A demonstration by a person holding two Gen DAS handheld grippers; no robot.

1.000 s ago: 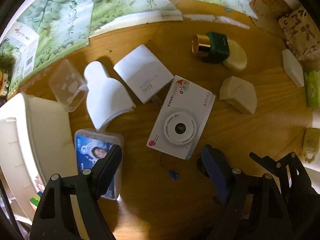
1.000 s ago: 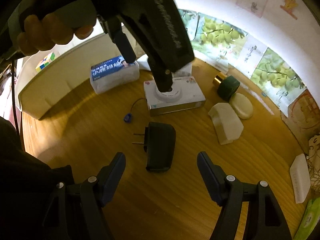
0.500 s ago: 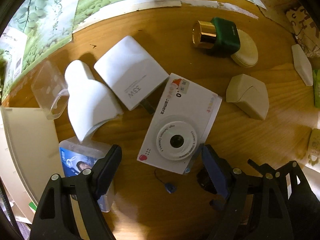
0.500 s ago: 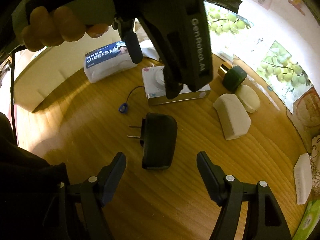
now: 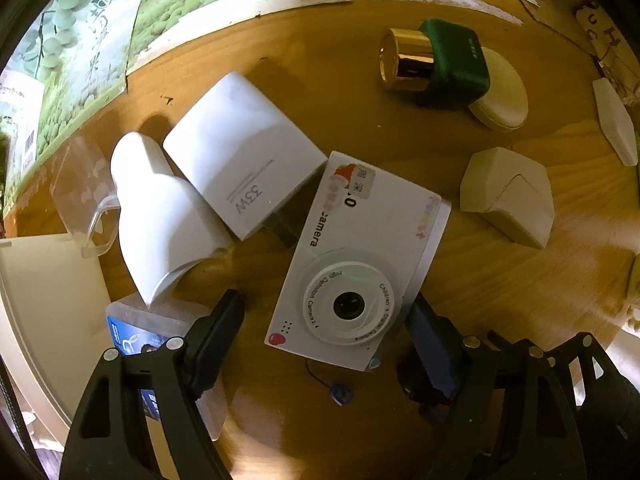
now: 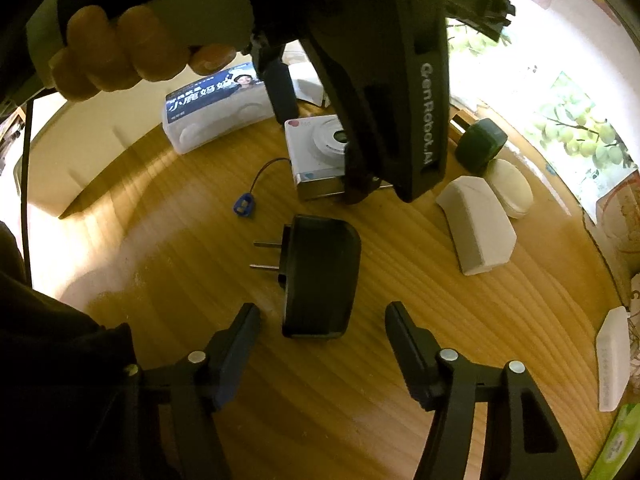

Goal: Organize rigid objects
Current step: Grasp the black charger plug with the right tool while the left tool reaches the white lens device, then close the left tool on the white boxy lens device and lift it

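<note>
- Biggest thing I've got in view is the round wooden table (image 5: 480, 272), with a cream bin (image 5: 44, 304) butted up against its edge on the left wrist cam.
- My left gripper (image 5: 324, 332) points straight down over the white kids' camera (image 5: 356, 264). The jaws are apart and closing, one finger on each side of the camera's lens end, pads not pressing on it yet as far as I can see.
- From the right wrist cam I can see a hand (image 6: 120, 52) wrapped around that left gripper's handle.
- My right gripper (image 6: 322, 336) is angled down at the black plug adapter (image 6: 318, 276), which lies flat with its prongs sticking out to the left. Jaws are apart and closing, and only the adapter's near end sits between the fingertips, no contact.
- White 33W charger (image 5: 244, 160) sits just beside the camera's top corner, touching a curved white piece (image 5: 160, 216).
- Clear box with a blue label (image 6: 216, 108) is near the bin.
- Beige wedge block (image 5: 508, 196) lies right of the camera, apart from it.
- Green bottle with gold cap (image 5: 436, 60) lies on its side, touching an oval cream case (image 5: 504, 92).
- Small blue tag (image 6: 243, 205) on the camera's cord, kinda blurry.
</note>
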